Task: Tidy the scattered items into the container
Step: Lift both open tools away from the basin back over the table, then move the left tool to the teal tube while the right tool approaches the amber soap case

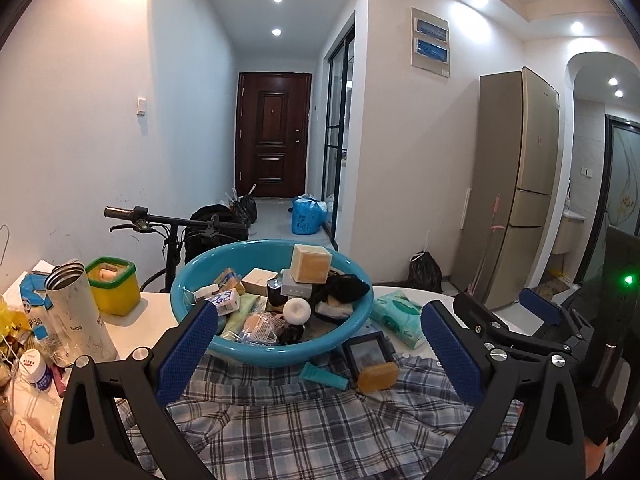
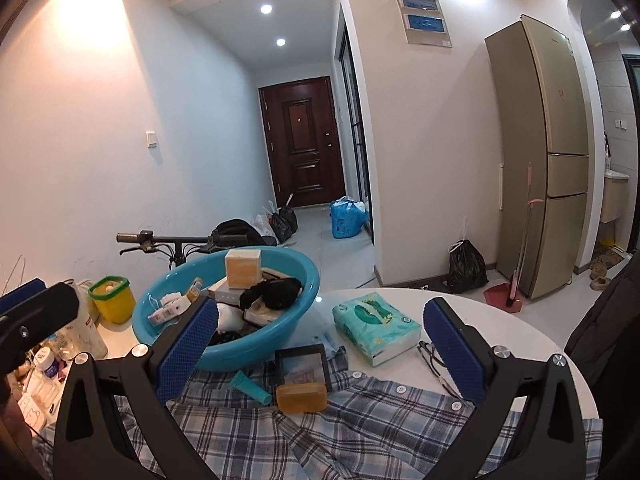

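Note:
A blue basin [image 1: 272, 350] sits on the white table, heaped with boxes, packets, a black cloth and a tan block. Just in front of it, on a plaid shirt [image 1: 320, 420], lie a teal tube [image 1: 323, 376], a black framed box [image 1: 368, 354] and an amber soap bar [image 1: 378, 376]. A green tissue pack [image 2: 376, 328] lies right of the basin [image 2: 256, 354], with metal clippers [image 2: 434, 364] beside it. The tube [image 2: 251, 387], box [image 2: 304, 368] and soap [image 2: 302, 397] lie between the fingers of my right gripper [image 2: 321, 306]. Both it and my left gripper [image 1: 319, 312] are open and hold nothing.
A yellow tub with a green lid [image 1: 114, 286], a steel flask [image 1: 78, 312] and small bottles crowd the table's left side. Bicycle handlebars [image 1: 176, 220] stand behind the basin. A dark coat [image 2: 600, 328] hangs at the right. The round table's edge [image 2: 520, 320] curves off to the right.

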`<move>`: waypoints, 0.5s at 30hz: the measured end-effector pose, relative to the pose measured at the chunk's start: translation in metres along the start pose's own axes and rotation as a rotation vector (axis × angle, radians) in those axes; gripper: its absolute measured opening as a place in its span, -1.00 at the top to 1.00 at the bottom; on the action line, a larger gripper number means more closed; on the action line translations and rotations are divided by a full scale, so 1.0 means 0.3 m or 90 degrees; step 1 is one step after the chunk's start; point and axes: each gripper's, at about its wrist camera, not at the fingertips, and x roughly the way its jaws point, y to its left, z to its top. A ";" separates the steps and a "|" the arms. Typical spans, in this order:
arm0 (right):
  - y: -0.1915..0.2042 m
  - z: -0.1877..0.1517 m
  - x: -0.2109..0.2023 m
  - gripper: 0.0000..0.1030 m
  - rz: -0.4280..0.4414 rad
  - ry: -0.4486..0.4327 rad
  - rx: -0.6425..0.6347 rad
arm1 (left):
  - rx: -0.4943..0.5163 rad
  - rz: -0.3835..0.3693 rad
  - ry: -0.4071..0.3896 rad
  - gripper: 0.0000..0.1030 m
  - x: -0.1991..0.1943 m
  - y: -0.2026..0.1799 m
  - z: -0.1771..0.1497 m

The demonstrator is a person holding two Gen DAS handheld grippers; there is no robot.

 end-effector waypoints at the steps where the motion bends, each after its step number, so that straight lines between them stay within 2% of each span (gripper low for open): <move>1: 0.002 -0.003 0.001 -0.99 0.000 0.001 -0.001 | 0.002 0.001 0.000 -1.00 0.003 0.000 -0.006; 15: 0.010 -0.011 0.021 -0.99 -0.003 0.022 -0.011 | 0.016 0.006 0.028 -1.00 0.060 0.003 -0.050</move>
